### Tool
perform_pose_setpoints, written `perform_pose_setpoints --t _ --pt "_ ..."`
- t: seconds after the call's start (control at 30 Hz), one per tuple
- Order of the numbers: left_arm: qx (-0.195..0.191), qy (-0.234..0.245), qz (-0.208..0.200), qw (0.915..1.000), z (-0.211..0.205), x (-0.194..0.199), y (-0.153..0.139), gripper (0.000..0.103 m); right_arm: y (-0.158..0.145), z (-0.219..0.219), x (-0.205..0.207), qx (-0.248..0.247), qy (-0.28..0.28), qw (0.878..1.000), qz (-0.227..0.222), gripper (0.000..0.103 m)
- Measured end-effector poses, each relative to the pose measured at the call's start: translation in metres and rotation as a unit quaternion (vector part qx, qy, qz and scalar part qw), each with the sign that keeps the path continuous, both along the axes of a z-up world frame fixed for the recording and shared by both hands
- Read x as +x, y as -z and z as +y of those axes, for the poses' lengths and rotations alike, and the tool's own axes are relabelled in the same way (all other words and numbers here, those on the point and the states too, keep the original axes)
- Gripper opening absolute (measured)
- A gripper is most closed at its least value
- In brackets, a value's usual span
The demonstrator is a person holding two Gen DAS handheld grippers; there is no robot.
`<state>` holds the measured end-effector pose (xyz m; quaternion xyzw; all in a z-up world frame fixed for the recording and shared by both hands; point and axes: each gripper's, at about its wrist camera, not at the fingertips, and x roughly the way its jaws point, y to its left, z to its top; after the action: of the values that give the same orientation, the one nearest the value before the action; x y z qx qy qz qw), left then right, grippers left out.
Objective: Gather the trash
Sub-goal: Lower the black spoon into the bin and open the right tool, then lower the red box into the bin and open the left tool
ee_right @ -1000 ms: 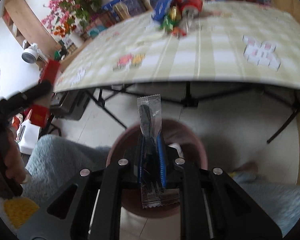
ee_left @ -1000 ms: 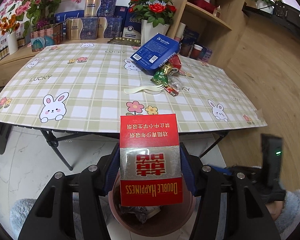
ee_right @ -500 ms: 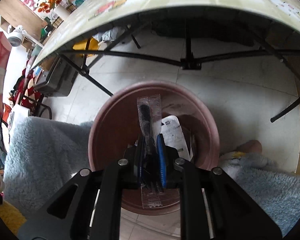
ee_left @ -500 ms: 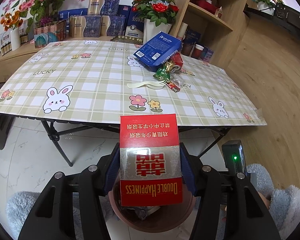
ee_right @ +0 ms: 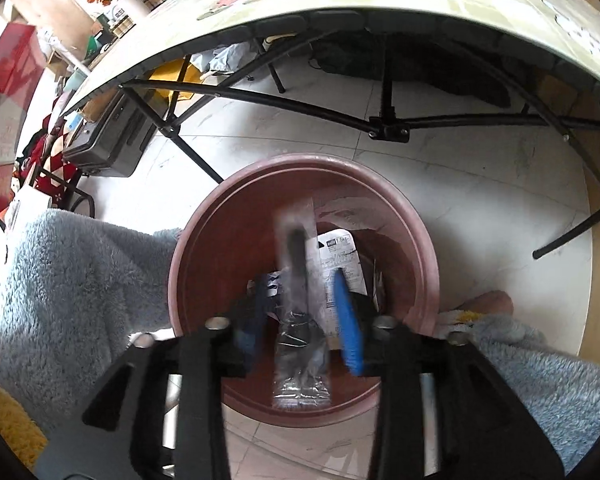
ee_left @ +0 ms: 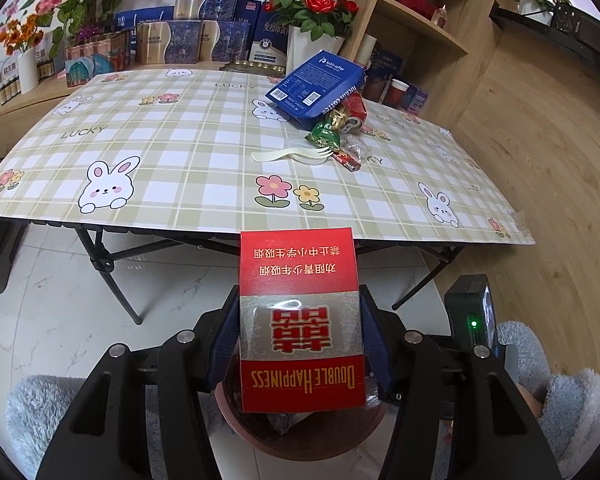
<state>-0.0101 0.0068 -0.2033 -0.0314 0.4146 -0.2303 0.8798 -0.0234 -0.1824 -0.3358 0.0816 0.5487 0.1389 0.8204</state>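
Observation:
My left gripper (ee_left: 299, 344) is shut on a red cigarette box (ee_left: 298, 272), held upright over the brown bin (ee_left: 236, 420). In the right wrist view my right gripper (ee_right: 300, 312) hangs just above the bin (ee_right: 220, 248); its jaws are opening. A clear wrapper with a black fork (ee_right: 298, 264) sits blurred between the blue pads (ee_right: 348, 320), and neither pad touches it. Paper scraps lie inside the bin. On the table lie a blue carton (ee_left: 318, 88), a green wrapper (ee_left: 324, 136), a white plastic fork (ee_left: 288, 155) and a red can (ee_left: 356, 108).
The checked folding table (ee_left: 180, 140) stands beyond the bin, its black legs (ee_right: 384, 128) close behind the rim. A grey case (ee_right: 108, 136) sits under it at the left. Fluffy blue fabric (ee_right: 80, 280) flanks the bin. Wooden shelves (ee_left: 420, 20) stand at the right.
The right gripper came down over the bin and its jaws spread apart, freeing the wrapper. The left gripper kept still with the red box.

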Motion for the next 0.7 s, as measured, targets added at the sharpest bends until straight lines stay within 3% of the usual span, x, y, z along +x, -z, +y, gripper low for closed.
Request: perform_pose_setpoints --t 0.03,0.1,0.2,0.47,0.57,0.7 --pt "0.000 -0.001 0.001 1.0000 0.000 0.000 0.000 0.054 -0.002 0.000 0.000 -0.002 0.000 1.000 -0.005 0.058" --pt "-0.002 -0.003 0.002 1.0000 0.002 0.000 0.001 0.054 -0.010 0.000 -0.002 -0.004 0.002 1.000 -0.023 0.080" --pt "-0.004 -0.007 0.006 0.9999 0.004 0.001 0.002 0.054 -0.027 -0.007 -0.006 -0.005 0.021 0.998 -0.060 0.095" --pt "0.011 0.004 0.000 0.9999 -0.003 0.001 0.005 0.054 -0.069 -0.042 -0.016 -0.071 0.102 0.980 -0.158 0.097" --pt "0.028 0.031 -0.019 0.9989 -0.010 0.003 0.004 0.054 -0.087 -0.058 -0.022 -0.094 0.118 0.967 -0.203 0.097" --pt "0.057 0.093 -0.042 0.9931 -0.024 0.009 0.016 0.054 -0.093 -0.078 -0.027 -0.110 0.132 0.959 -0.226 0.097"
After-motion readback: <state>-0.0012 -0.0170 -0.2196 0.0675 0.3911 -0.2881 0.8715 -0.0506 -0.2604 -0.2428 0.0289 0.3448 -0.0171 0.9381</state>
